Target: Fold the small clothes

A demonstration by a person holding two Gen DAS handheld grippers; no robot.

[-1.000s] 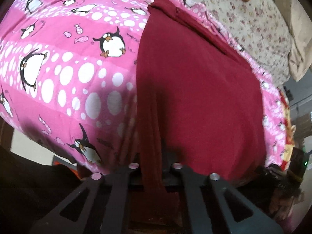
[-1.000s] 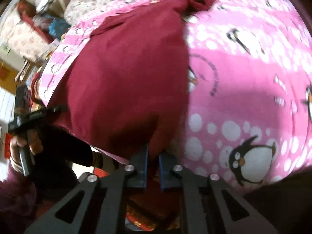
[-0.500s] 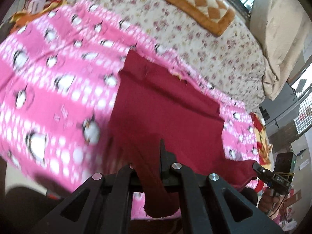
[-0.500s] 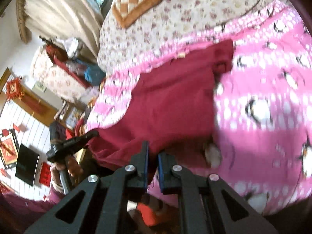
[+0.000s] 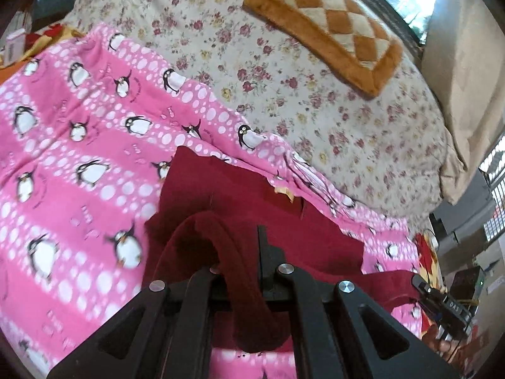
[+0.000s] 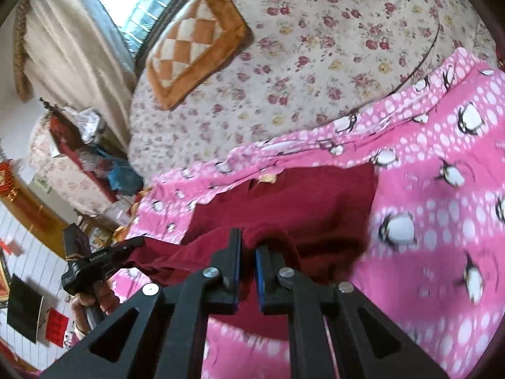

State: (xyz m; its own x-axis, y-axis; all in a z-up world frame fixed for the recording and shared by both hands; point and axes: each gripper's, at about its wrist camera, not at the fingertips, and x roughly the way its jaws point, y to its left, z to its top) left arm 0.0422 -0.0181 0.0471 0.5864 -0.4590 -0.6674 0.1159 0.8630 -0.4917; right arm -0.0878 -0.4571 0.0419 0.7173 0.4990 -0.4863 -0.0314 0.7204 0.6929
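Bed with a floral sheet, a penguin blanket, a cushion and a maroon garment

The bed (image 5: pixel 363 120) is covered by a cream sheet printed with small red and yellow flowers. A plush orange-and-cream checked cushion (image 5: pixel 328 28) lies flat on that sheet at the far side, near the window. Across the near part of the bed is spread a pink blanket (image 5: pixel 79 164) patterned with white dots and penguins; its far edge is rumpled where it meets the floral sheet. A dark maroon garment (image 5: pixel 252 208) lies on the pink blanket, its far part flat on the blanket, its near edge lifted off it.
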